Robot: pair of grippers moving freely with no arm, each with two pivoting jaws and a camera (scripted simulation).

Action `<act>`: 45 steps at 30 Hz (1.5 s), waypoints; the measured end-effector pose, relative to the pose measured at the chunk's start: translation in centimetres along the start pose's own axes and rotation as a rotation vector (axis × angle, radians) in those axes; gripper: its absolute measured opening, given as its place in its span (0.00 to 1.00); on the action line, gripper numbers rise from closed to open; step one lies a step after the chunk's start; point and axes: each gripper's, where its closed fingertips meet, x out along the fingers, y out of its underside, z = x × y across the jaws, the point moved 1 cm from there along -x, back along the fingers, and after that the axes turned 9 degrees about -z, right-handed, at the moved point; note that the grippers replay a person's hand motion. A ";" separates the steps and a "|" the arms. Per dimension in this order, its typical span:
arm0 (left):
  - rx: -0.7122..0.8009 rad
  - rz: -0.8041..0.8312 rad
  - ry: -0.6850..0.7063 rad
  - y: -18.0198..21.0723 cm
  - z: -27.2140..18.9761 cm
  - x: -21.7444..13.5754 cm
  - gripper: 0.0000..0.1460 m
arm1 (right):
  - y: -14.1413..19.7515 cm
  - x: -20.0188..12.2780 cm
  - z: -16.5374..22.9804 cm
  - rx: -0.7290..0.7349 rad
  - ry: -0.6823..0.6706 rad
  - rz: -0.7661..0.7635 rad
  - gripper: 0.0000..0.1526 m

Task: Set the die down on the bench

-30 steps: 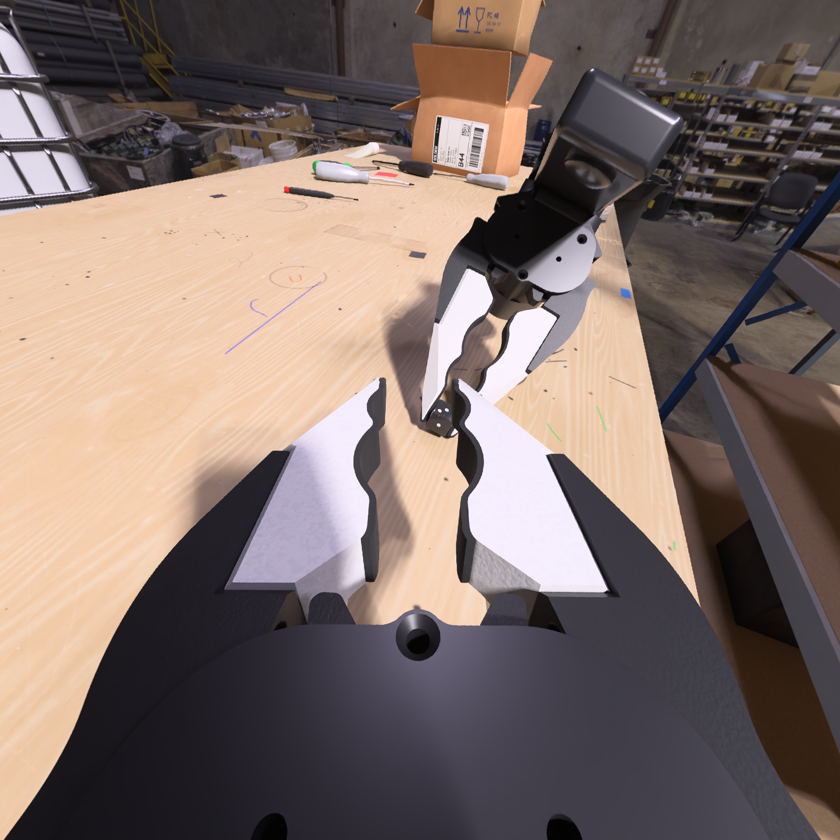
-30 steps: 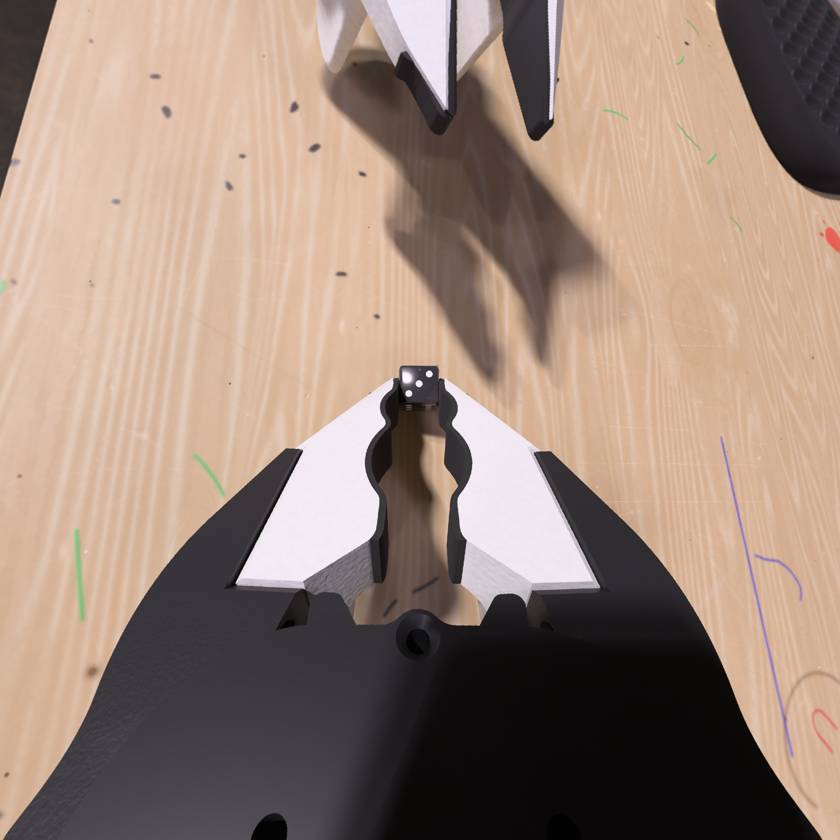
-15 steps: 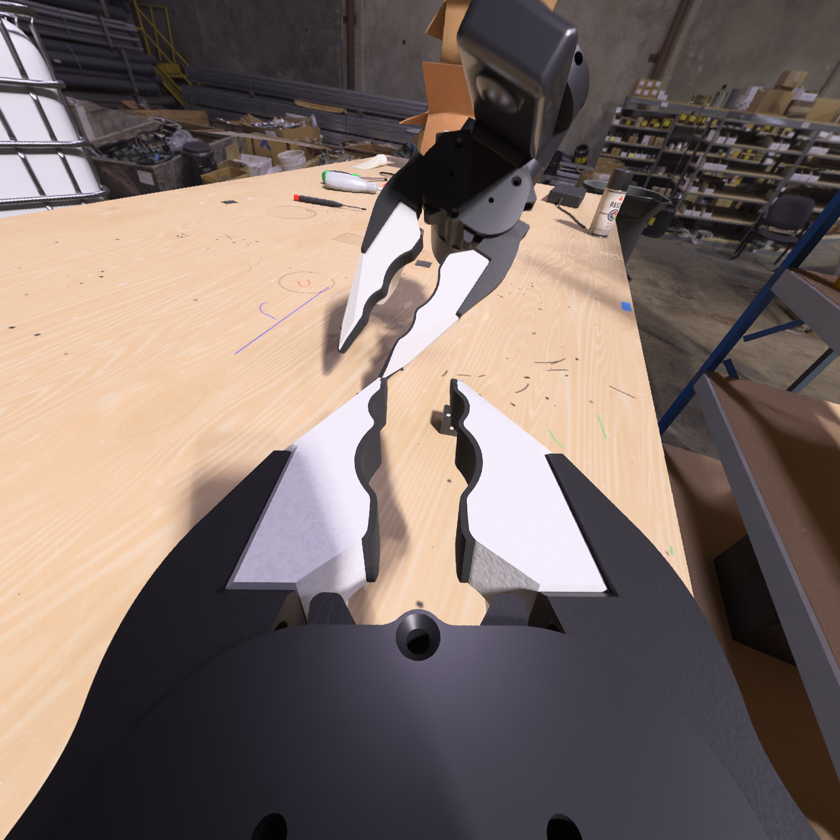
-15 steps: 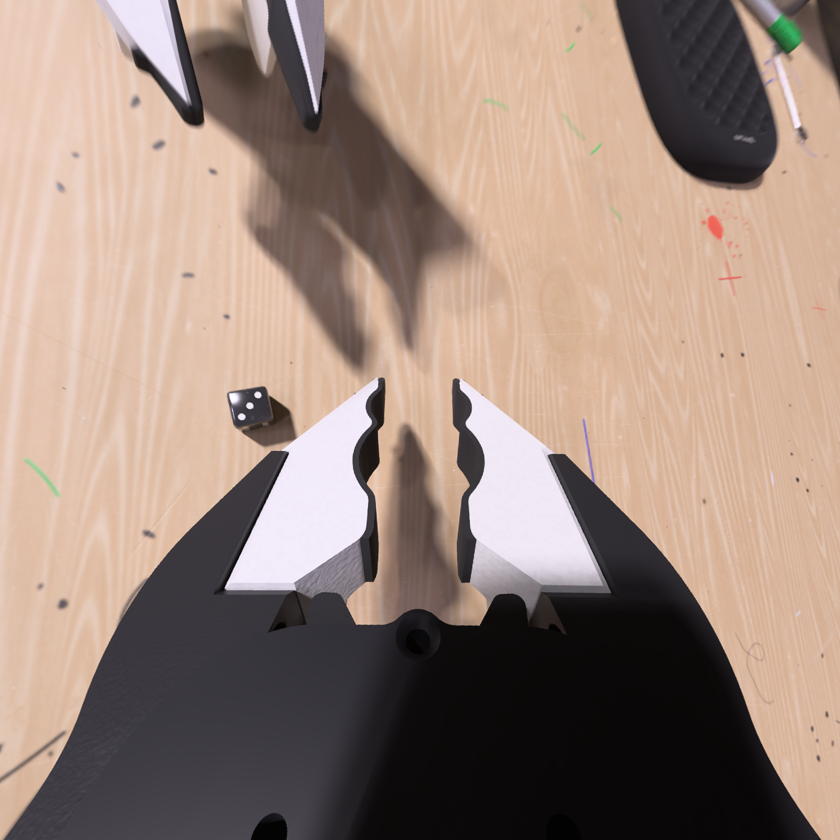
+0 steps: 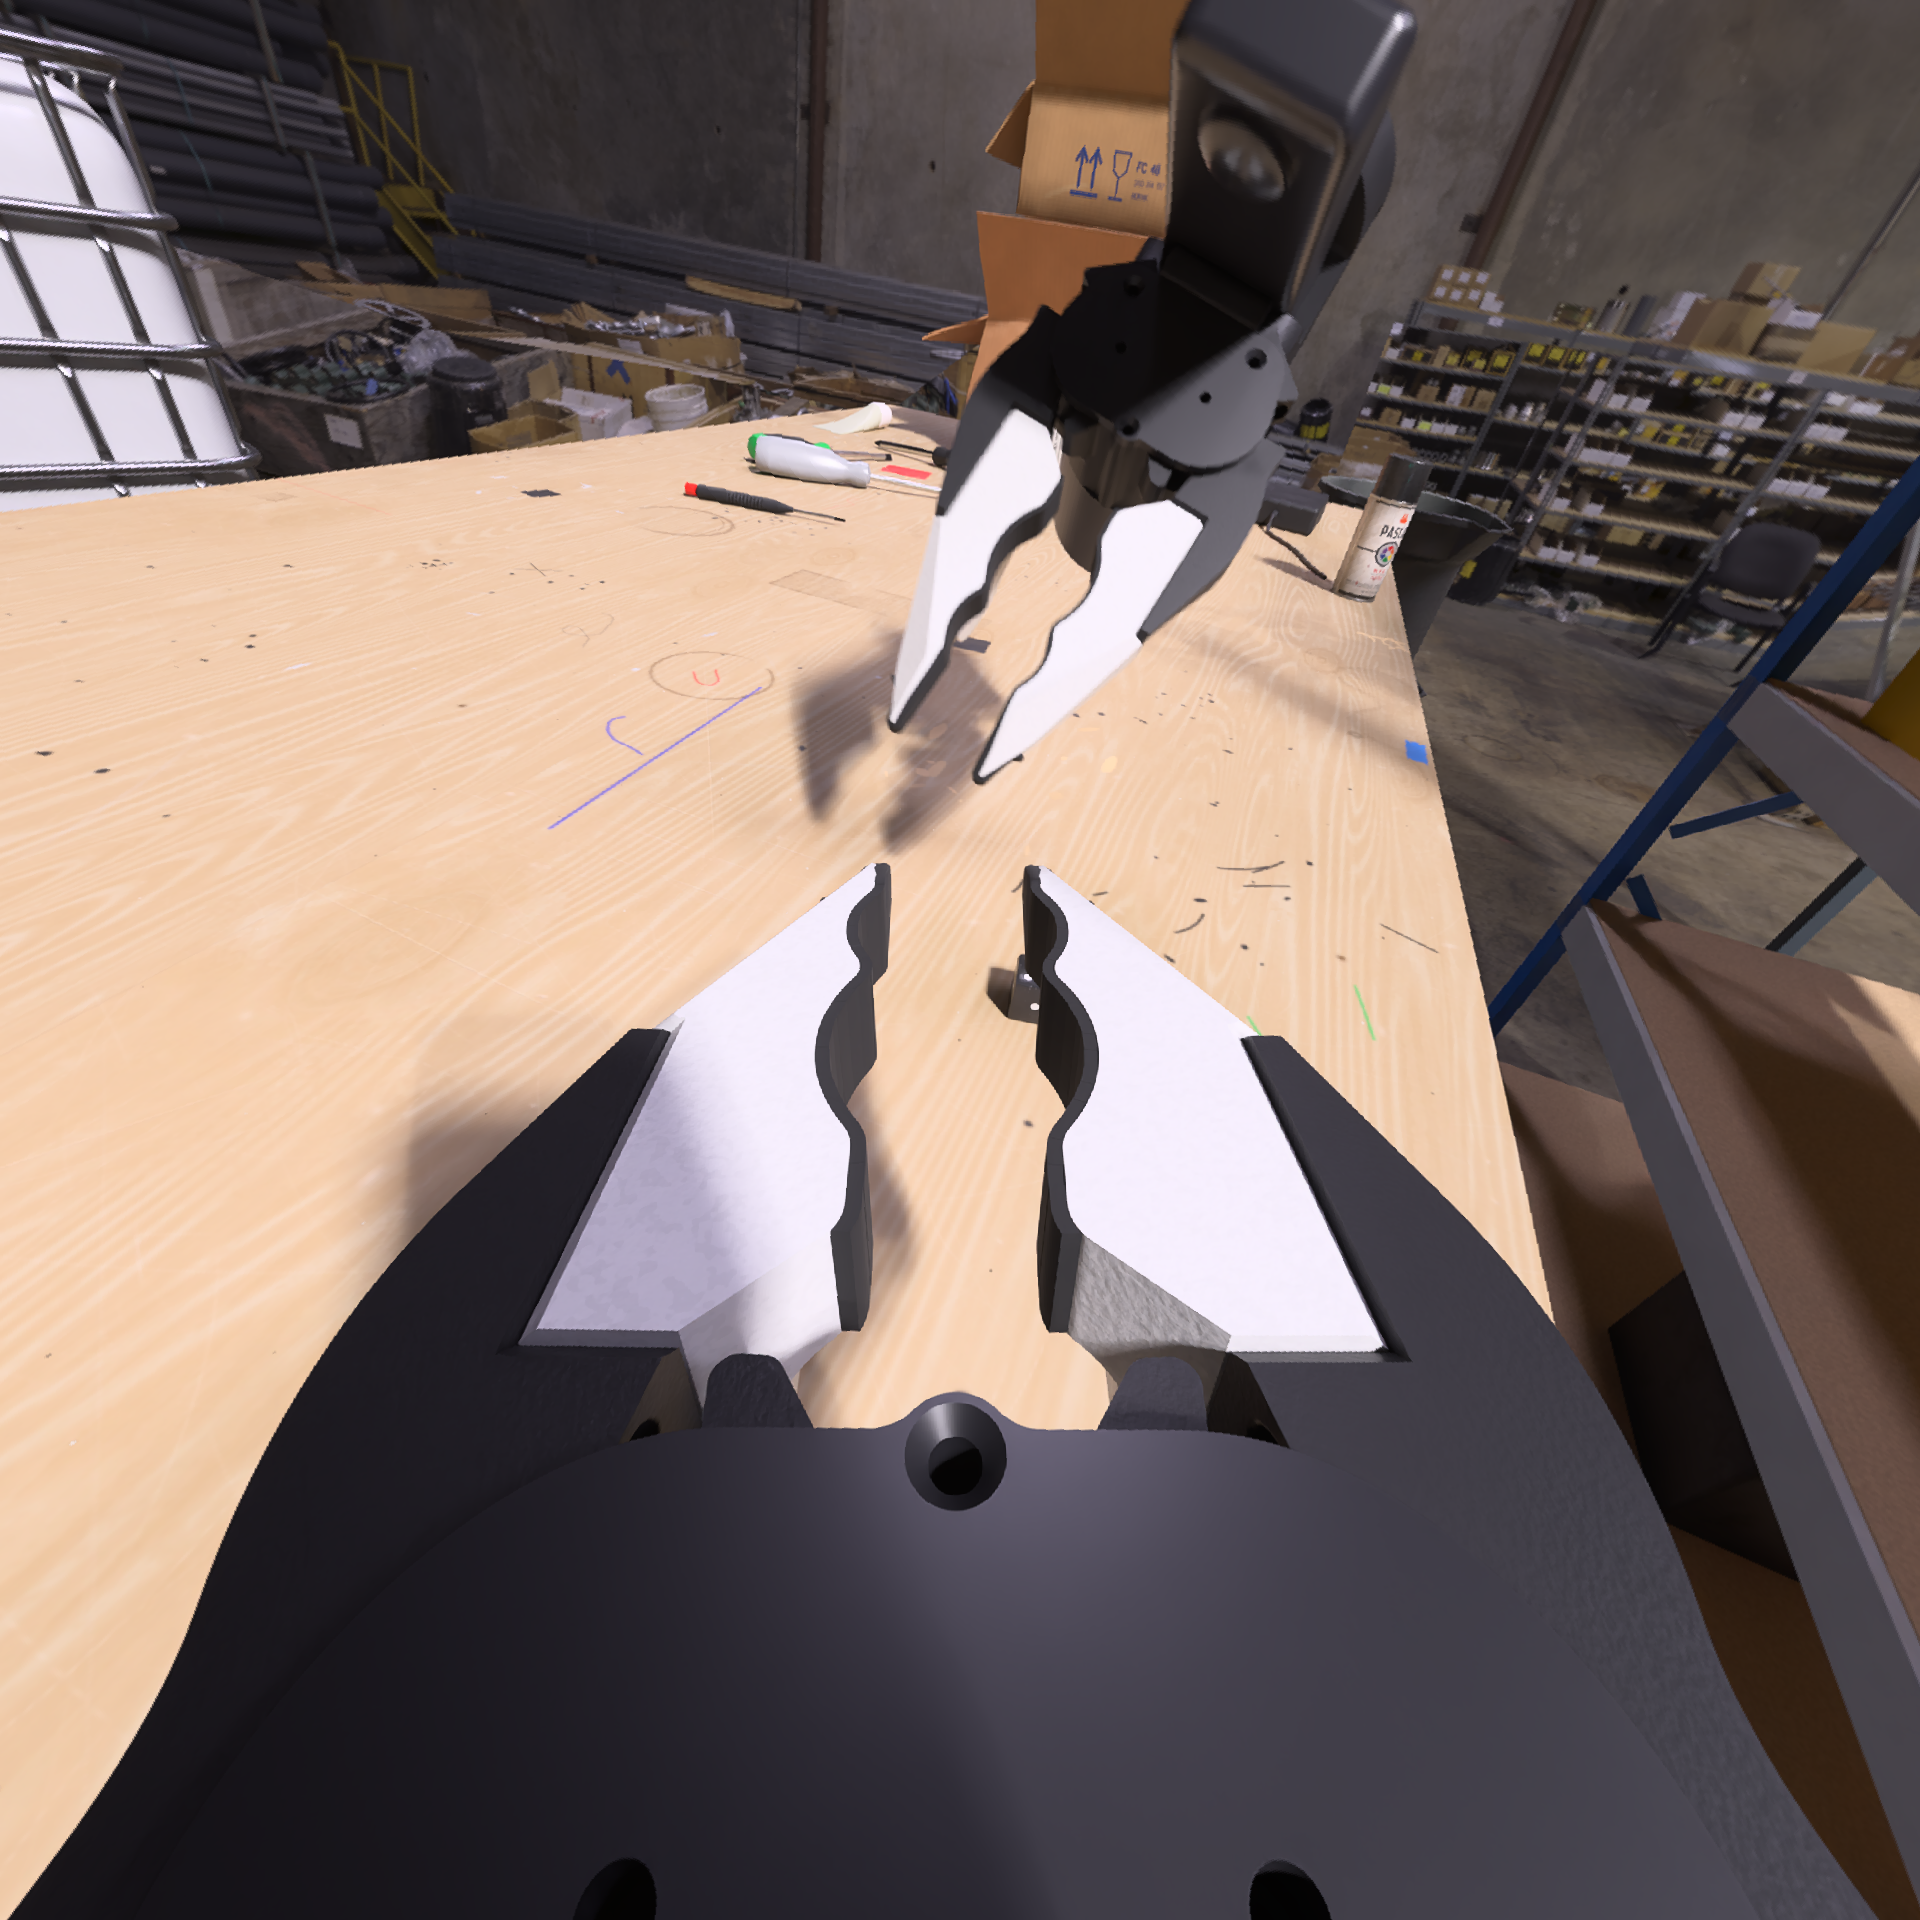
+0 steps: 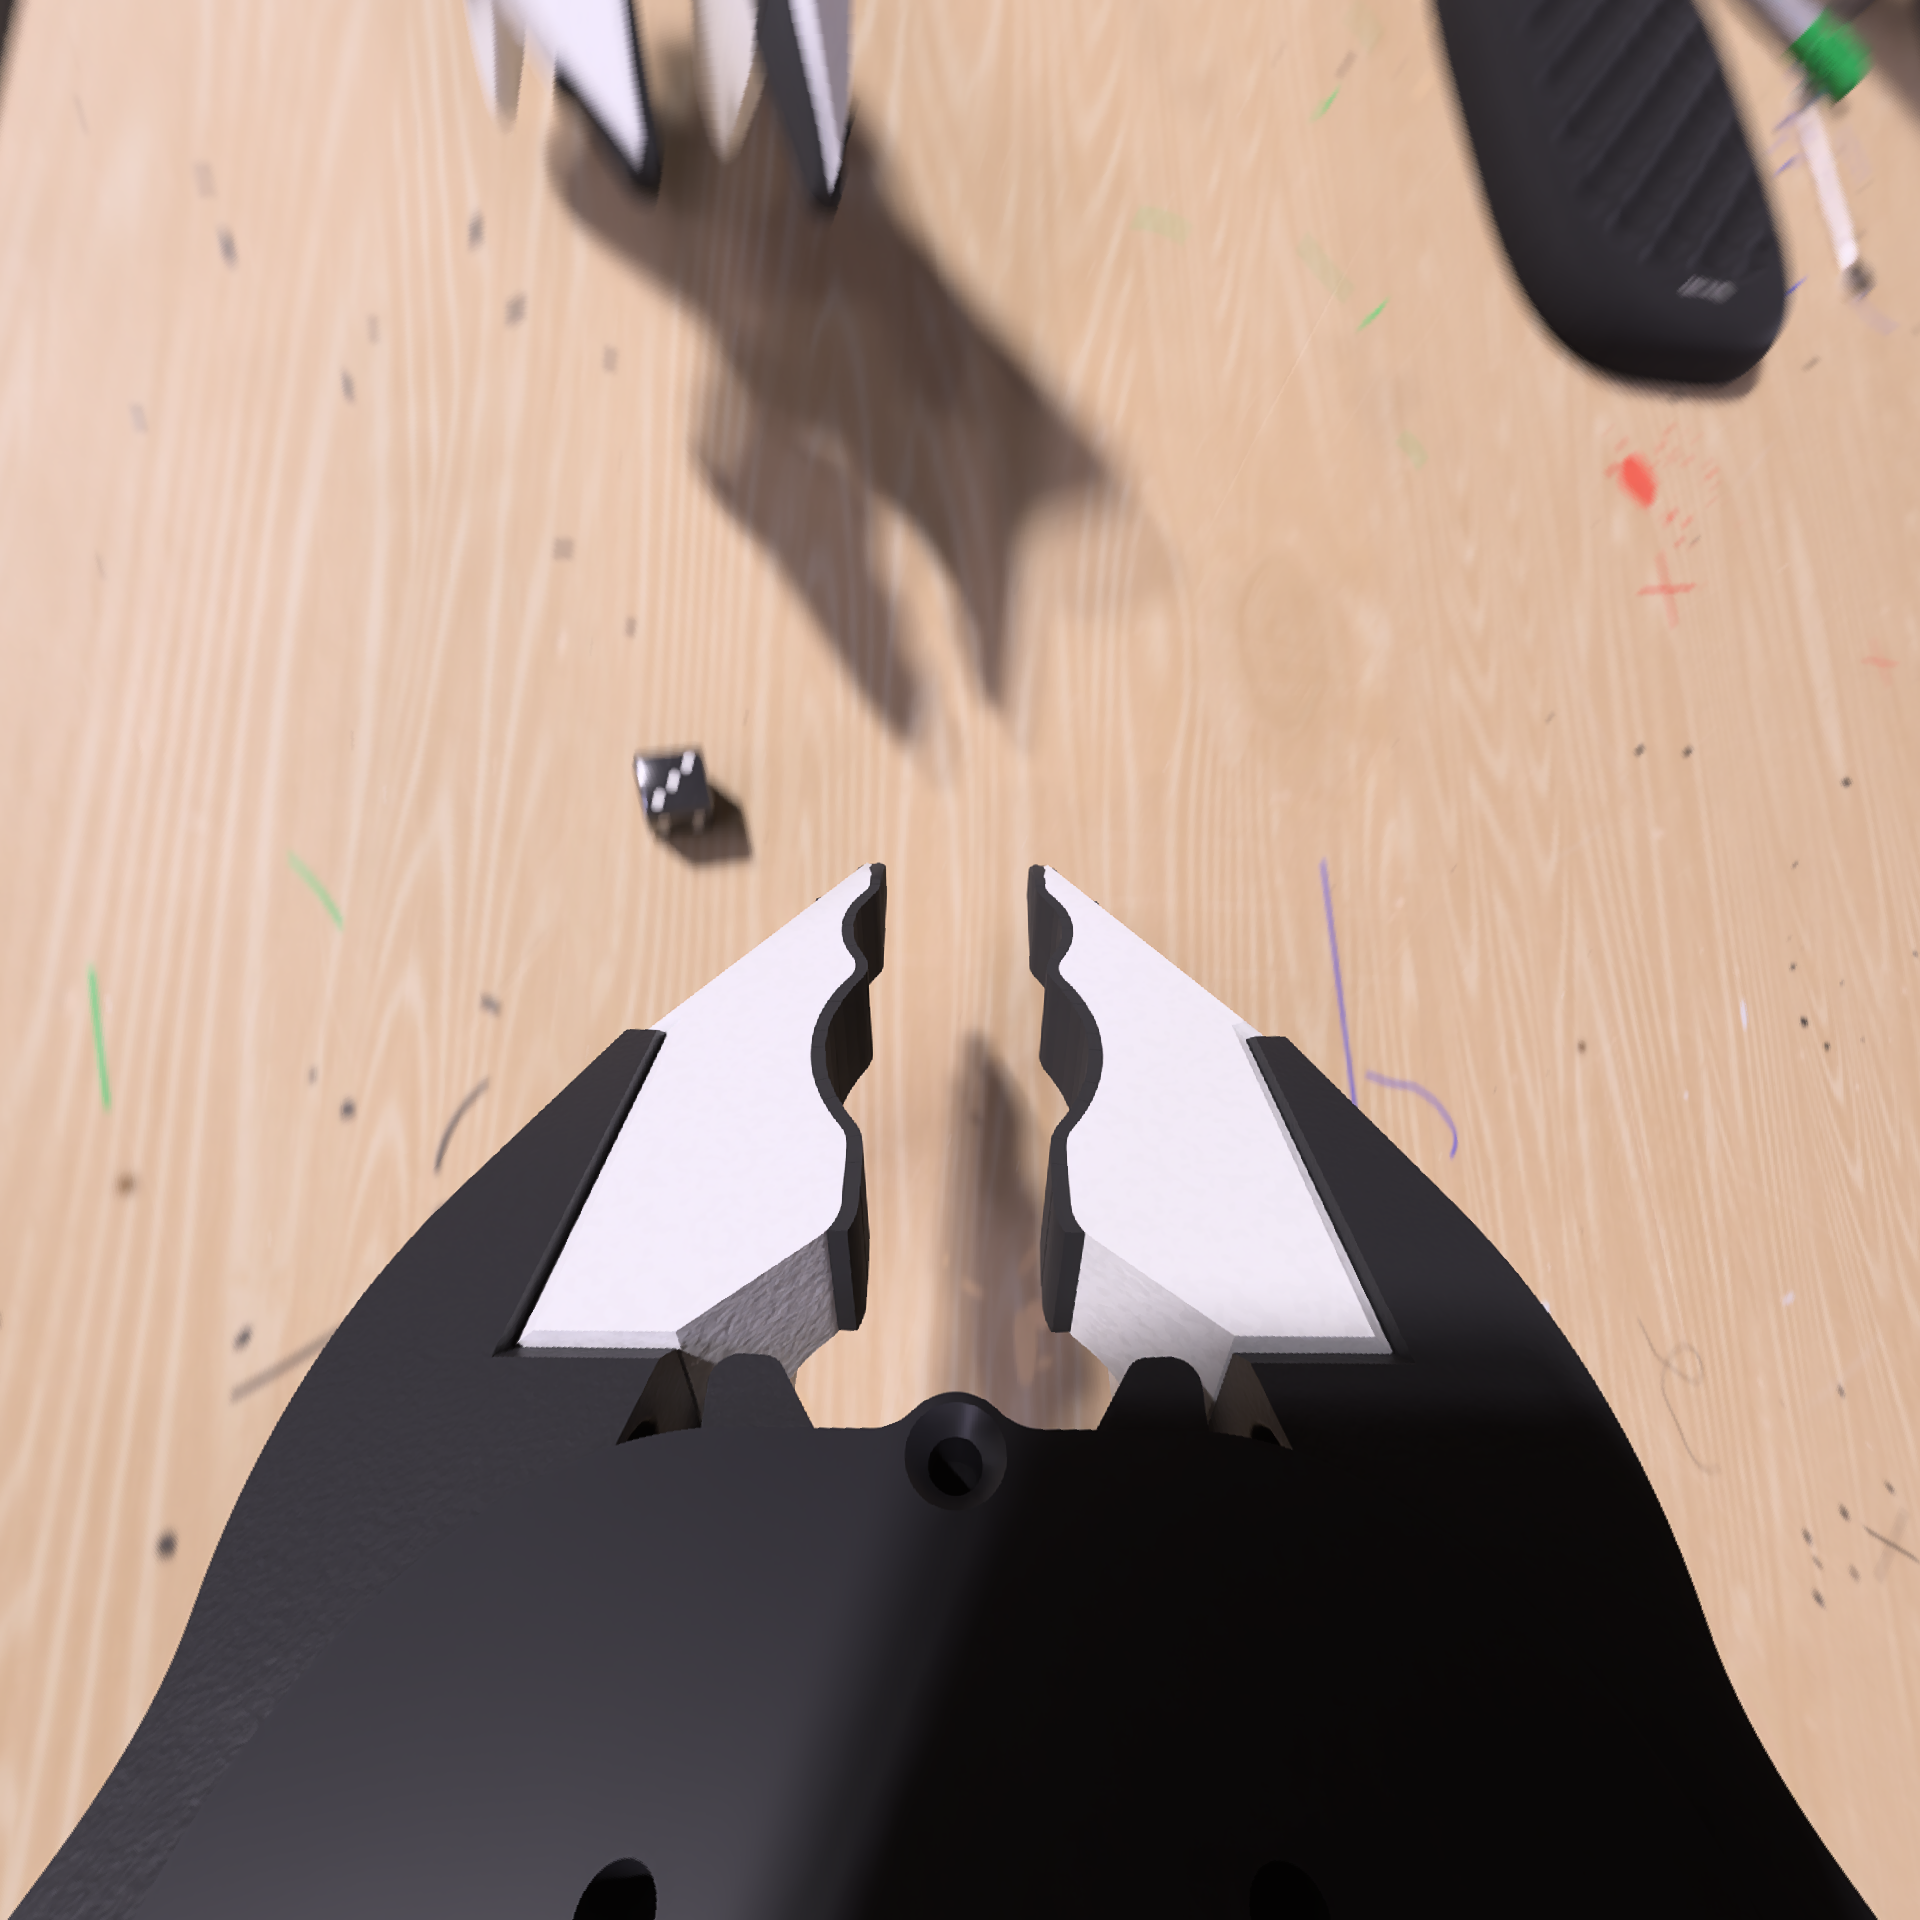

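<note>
A small black die with white pips rests on the light wooden bench, free of both grippers. In the right wrist view it lies ahead and left of my open, empty right gripper, which is raised above the bench. In the left wrist view only a sliver of the die shows beside the right finger of my open, empty left gripper. The right gripper hovers farther off in that view, jaws apart. The left gripper's fingertips show at the top of the right wrist view.
A black ribbed object lies at the right wrist view's top right. At the bench's far end are a cardboard box, a screwdriver and a spray can. The bench edge runs on the right, beside blue shelving.
The right gripper let go of the die, opened, then rose and drew back. The die stays on the bench. The left gripper has hardly moved.
</note>
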 end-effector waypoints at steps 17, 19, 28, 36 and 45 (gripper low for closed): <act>-0.019 0.032 -0.040 0.5 0.6 -0.4 0.17 | -1.6 7.6 -1.4 0.068 -0.062 0.037 0.06; -0.027 0.050 -0.055 0.8 1.0 -0.6 0.17 | -3.0 7.3 -0.9 0.045 -0.057 -0.031 0.07; -0.040 0.195 -0.144 2.9 2.6 -1.3 0.16 | -4.4 5.4 0.5 0.074 0.011 -0.131 0.13; -0.050 0.315 -0.225 4.2 3.6 -1.9 0.16 | -4.1 7.3 0.6 0.099 0.052 -0.064 0.12; -0.059 0.307 -0.277 3.7 4.3 -3.0 0.16 | -4.0 11.5 0.4 0.116 -0.017 0.078 0.12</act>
